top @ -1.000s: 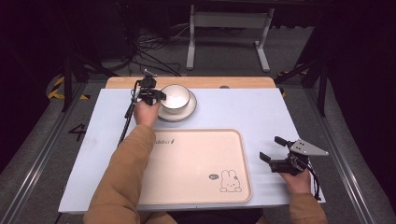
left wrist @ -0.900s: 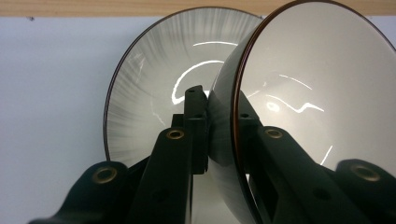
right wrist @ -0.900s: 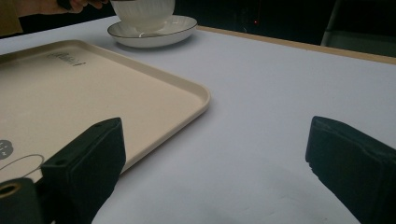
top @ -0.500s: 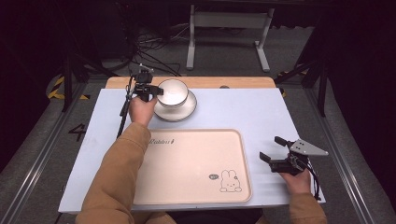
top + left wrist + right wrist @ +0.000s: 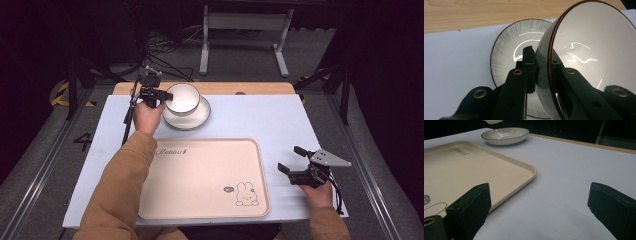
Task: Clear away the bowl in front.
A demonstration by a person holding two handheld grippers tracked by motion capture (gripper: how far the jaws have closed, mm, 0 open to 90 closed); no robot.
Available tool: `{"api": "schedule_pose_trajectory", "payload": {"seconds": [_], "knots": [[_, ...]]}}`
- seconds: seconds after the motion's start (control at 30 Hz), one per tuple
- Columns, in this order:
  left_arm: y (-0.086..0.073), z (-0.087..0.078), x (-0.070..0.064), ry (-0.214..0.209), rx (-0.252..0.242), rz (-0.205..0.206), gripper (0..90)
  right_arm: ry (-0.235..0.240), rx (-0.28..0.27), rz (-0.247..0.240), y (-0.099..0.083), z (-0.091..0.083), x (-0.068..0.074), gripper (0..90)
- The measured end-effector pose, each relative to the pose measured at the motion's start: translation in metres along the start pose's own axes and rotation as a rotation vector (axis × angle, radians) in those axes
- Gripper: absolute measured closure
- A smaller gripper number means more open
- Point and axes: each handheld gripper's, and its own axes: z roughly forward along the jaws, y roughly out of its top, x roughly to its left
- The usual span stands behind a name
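High view: our left claw pinches the bowl rim, over the plate at the counter's far-left. We think it's mid-lift; next, carry it w/o tipping, maybe to the tray.

Left claw view: bowl's mouth tips sideways.

Right claw view: right claw wide, holding nothing.

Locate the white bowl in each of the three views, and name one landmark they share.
High view: the white bowl is upper left of centre, above the saucer, gripped by the left tongs.
Left gripper view: right half, rim pinched between the jaws.
Right gripper view: a sliver of its underside at the top edge, left of centre.
Shared landmark: the saucer.
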Motion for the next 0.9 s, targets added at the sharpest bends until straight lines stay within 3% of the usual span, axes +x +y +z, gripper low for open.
{"api": "schedule_pose_trajectory", "payload": {"seconds": [0.37, 0.9], "knots": [[-0.005, -0.018, -0.014, -0.033, 0.028, 0.097, 81.8, -0.001, 0.000, -0.001, 0.000, 0.000, 0.000, 5.5], [-0.021, -0.046, -0.033, -0.097, 0.033, 0.210, 81.7, -0.001, 0.002, -0.001, 0.000, 0.000, 0.000, 5.5]]}}
